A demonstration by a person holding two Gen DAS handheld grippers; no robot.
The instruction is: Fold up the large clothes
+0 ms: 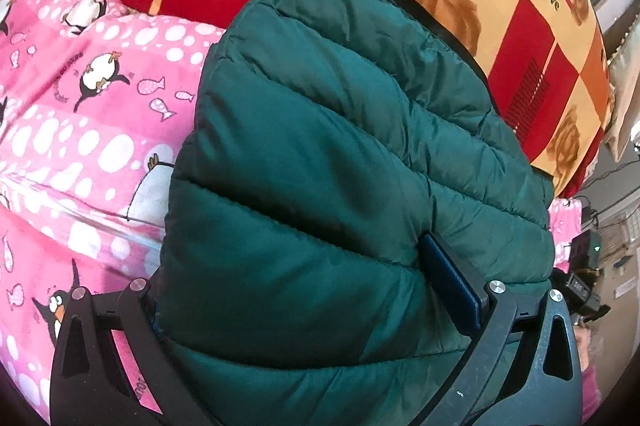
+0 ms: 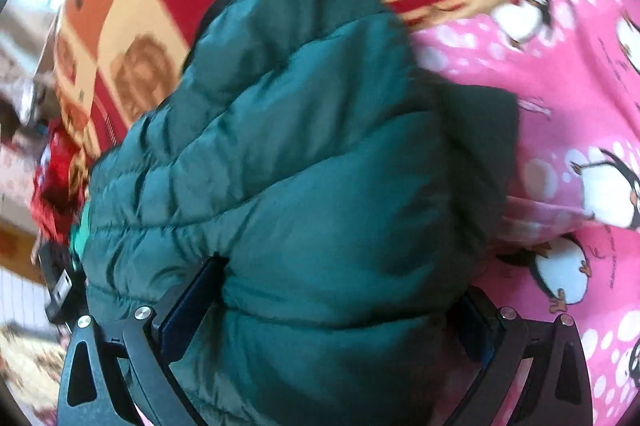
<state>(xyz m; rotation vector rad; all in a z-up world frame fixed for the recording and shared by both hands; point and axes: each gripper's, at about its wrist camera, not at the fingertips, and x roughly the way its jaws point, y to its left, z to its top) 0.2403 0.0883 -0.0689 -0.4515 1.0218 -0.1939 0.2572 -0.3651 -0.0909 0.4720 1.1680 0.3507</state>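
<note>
A dark green quilted puffer jacket [image 1: 340,145], folded into a thick bundle, fills the middle of both wrist views. My left gripper [image 1: 304,290] has its jaws spread wide around the near end. Its right pad [image 1: 450,284] digs into the padding, and the fabric bulges over and hides its left finger. My right gripper [image 2: 344,298] straddles the jacket [image 2: 304,145] from the other side. Here the left pad [image 2: 196,290] presses a deep dent into the quilting, and the right pad [image 2: 476,322] sits against the jacket's edge. The right wrist view is blurred.
The jacket lies over a pink penguin-print blanket [image 1: 80,113] and a red, orange and cream checked bedspread [image 1: 532,37]. The bed's edge, with floor clutter and cables [image 1: 596,258], lies at the right of the left wrist view. A red cloth [image 2: 56,177] hangs at the left.
</note>
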